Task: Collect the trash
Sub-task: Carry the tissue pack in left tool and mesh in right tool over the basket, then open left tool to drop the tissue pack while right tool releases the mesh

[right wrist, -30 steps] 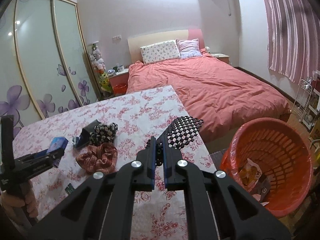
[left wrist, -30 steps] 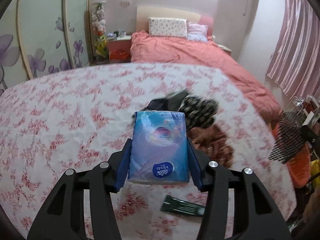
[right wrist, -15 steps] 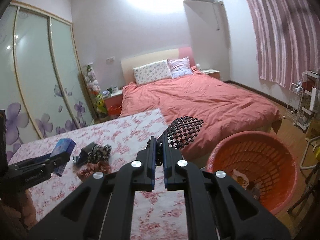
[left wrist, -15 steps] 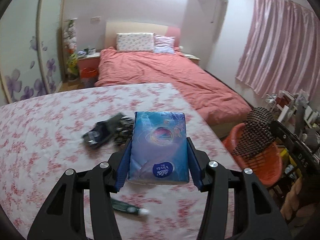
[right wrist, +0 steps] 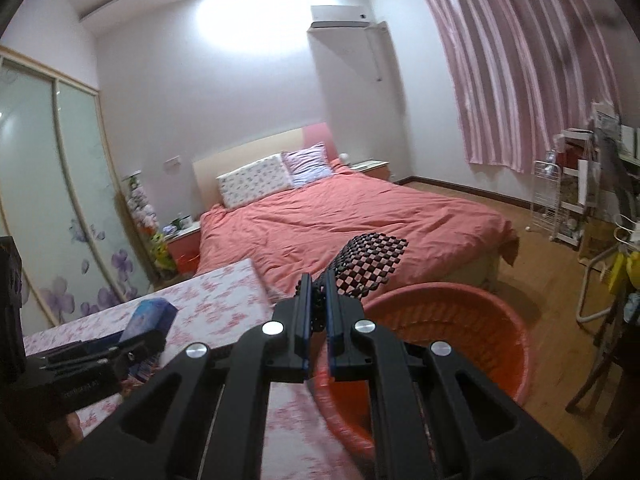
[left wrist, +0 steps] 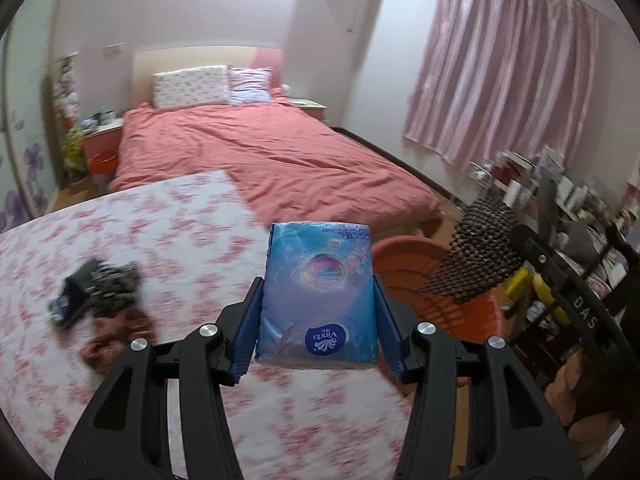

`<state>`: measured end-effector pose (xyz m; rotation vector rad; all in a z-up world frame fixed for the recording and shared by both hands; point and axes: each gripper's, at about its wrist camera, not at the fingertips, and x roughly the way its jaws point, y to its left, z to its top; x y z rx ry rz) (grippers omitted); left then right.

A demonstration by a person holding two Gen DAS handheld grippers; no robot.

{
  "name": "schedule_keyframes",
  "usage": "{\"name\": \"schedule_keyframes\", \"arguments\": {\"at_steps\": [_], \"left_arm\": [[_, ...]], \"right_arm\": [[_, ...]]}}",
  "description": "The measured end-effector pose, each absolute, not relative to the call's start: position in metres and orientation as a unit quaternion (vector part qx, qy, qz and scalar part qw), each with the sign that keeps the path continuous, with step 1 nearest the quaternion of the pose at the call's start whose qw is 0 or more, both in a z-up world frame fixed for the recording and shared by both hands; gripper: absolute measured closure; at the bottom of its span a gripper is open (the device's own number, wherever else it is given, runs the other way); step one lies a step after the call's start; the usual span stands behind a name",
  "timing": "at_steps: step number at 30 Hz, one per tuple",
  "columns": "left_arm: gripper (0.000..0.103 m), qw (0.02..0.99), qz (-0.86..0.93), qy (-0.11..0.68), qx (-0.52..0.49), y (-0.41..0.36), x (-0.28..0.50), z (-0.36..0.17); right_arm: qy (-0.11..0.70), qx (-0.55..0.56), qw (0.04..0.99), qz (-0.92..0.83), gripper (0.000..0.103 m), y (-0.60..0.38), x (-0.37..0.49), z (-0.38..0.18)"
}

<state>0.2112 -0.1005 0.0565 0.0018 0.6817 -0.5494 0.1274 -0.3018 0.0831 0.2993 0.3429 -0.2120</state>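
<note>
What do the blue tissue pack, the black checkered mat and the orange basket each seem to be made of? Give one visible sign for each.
Tissue pack: glossy plastic film, by its sheen and printed logo.
Checkered mat: probably small hard beads or tiles linked in a flexible grid; it bends where held. Material uncertain.
Orange basket: moulded plastic, by its smooth rim and slotted wall.

I see a table (left wrist: 168, 232) with a white cloth that has pink flowers on it. On the table lies a small heap: a dark flat thing (left wrist: 70, 296), a black and white bunched cloth (left wrist: 116, 288) touching it, and a brown-red cloth (left wrist: 116, 336) just beside them. It is all blurry. Past the table edge is the wooden floor (right wrist: 556, 320). An orange basket (right wrist: 460, 320) stands on it, next to the table.
</note>
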Motion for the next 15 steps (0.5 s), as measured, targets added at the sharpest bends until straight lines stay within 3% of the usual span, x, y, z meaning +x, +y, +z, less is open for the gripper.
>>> {"name": "schedule_keyframes", "arguments": {"at_steps": [15], "left_arm": [[0.051, 0.865, -0.352, 0.356, 0.034, -0.202, 0.218, 0.026]], "right_arm": [[0.180, 0.177, 0.954, -0.162, 0.096, -0.384, 0.125, 0.050]]}}
